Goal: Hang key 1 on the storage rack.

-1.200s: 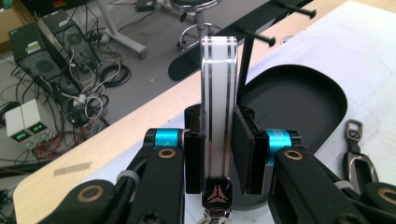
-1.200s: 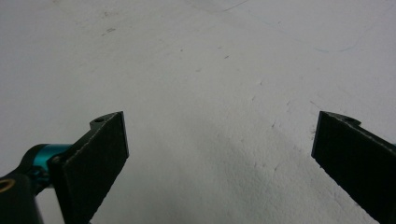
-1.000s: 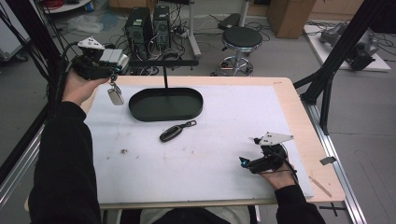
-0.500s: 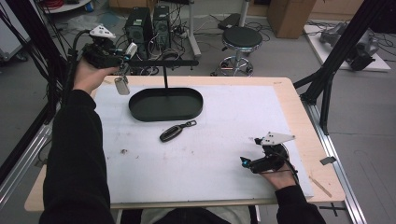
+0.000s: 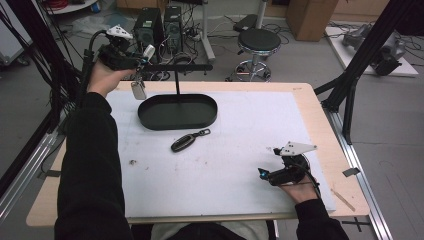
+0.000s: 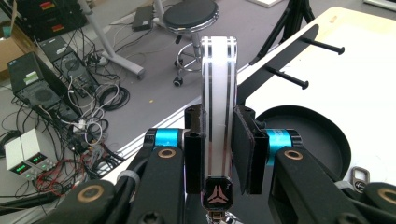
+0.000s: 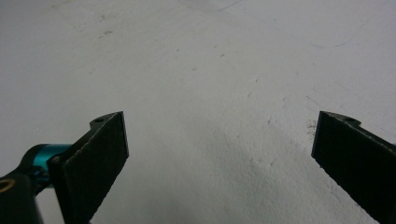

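Because its fingers clamp a white, silver-striped key fob [image 6: 218, 107] upright, the left gripper [image 5: 131, 55] stands level with the black stand's crossbar [image 5: 175, 67] — probably for hanging; the right gripper [image 5: 270, 174] rests on the counter [image 5: 310, 107], fingers wide, empty.

From above the person's side we look forward and down over the whole table [image 5: 300, 130] to the floor beyond. Riding the raised left gripper [image 6: 218, 135], we face along its jaws toward the stool [image 6: 190, 13], which the high view shares. The right gripper view sits close over the white mat [image 7: 196, 93].
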A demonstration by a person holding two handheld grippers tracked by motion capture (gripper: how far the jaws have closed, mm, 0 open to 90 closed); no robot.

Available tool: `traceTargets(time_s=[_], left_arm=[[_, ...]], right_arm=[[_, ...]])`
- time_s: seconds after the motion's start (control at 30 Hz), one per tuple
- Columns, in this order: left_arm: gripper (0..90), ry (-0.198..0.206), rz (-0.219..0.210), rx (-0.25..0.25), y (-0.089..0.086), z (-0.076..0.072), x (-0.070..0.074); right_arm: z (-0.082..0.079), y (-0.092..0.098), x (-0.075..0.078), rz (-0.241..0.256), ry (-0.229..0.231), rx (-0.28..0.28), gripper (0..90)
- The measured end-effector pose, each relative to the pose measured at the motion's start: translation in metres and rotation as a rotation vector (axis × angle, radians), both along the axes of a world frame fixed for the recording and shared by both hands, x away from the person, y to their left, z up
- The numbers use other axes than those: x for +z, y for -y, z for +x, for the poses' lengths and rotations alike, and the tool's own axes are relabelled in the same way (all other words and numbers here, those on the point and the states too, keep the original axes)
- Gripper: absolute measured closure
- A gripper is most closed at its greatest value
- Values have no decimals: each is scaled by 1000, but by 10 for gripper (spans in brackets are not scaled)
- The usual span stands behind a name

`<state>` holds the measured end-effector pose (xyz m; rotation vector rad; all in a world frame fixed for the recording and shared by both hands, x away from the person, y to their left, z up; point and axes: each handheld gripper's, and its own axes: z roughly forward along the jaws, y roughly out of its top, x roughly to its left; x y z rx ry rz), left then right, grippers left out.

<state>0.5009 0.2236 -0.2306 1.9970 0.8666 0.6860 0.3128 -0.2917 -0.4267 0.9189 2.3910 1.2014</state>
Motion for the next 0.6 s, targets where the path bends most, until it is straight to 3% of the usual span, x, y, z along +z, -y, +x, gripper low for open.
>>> traceTargets(time_s=[0.23,0.43,0.6], left_arm=[[752,22,-6,6,4,5,-2],[752,16,-41,29,3,11,-2],[752,25,-31,24,11,16,5]], right_arm=[[0,0,0,-1,-2,-1,30],[1,0,-1,-1,-1,0,30],[1,0,-1,-2,-2,-1,30]])
